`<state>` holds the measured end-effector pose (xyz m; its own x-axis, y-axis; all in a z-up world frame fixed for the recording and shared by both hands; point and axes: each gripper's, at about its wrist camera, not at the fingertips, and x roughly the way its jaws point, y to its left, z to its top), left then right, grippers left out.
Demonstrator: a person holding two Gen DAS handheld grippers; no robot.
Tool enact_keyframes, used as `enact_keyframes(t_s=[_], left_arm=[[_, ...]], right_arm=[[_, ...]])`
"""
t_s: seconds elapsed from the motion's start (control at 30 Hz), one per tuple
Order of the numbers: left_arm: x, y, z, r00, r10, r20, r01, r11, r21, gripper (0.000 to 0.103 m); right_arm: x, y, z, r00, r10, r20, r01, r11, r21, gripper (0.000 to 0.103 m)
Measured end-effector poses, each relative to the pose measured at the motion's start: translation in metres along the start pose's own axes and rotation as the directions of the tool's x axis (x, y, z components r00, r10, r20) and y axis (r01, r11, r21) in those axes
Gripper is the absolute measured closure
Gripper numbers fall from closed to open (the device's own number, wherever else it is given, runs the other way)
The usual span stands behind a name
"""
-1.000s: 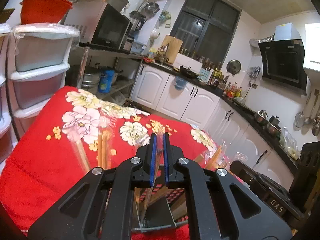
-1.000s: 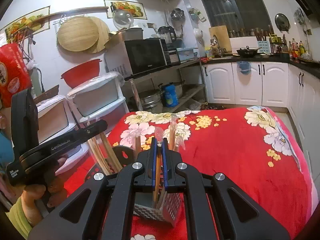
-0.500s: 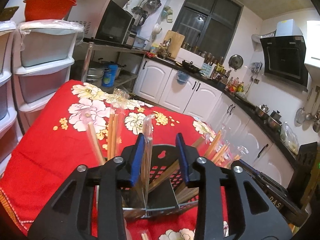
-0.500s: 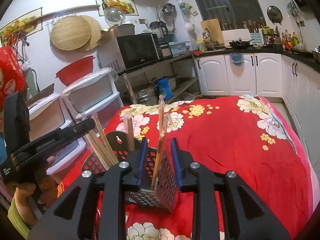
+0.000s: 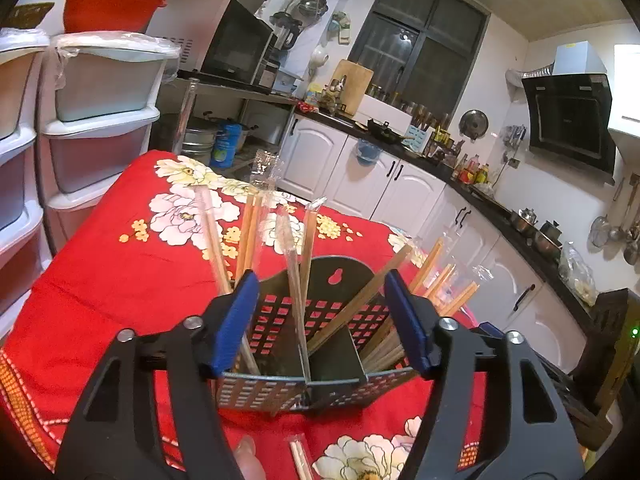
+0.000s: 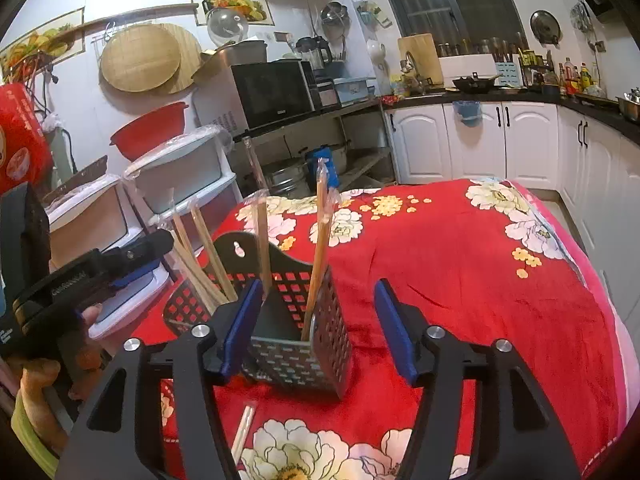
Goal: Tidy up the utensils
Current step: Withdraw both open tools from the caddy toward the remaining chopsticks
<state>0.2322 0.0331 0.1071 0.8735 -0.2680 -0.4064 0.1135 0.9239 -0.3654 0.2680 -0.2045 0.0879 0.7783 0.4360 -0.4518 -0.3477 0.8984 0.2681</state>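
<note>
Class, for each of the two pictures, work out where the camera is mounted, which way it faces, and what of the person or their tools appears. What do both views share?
Left wrist view: sits on the left gripper, looking forward and down over its open blue fingers at the utensil holder, window and cabinets beyond.
Right wrist view: sits on the right gripper, fingers open, facing the holder's end and the microwave wall; the person's hand with the left gripper shows at left.
Both share the utensil holder, wrapped chopsticks and red floral cloth.
</note>
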Motion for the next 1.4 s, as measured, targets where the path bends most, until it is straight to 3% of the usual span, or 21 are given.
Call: enact_keyframes(t_s=[0.43, 0.9, 1.4], left_arm=[[-0.020, 0.006, -0.015, 1.000, -0.005, -0.003, 0.005, 1.000, -0.008, 0.012], [-0.027, 0.012, -0.049, 0.997, 0.019, -0.072, -0.020, 1.000, -0.016, 0.012], [-0.012, 0.008, -0.101, 0.976, 0.059, -0.207, -0.063, 0.998, -0.011, 0.012]], right_arm=[[-0.011, -0.001, -0.015, 1.000, -0.019, -0.021, 0.019, 1.000, -0.003, 0.034], [-0.020, -0.008, -0.036, 0.997, -0.043, -0.068, 0.042, 0.999, -0.010, 0.030], [-0.024, -0.030, -0.069, 0.980, -0.098, -0.172, 0.097, 0.995, -0.016, 0.028]])
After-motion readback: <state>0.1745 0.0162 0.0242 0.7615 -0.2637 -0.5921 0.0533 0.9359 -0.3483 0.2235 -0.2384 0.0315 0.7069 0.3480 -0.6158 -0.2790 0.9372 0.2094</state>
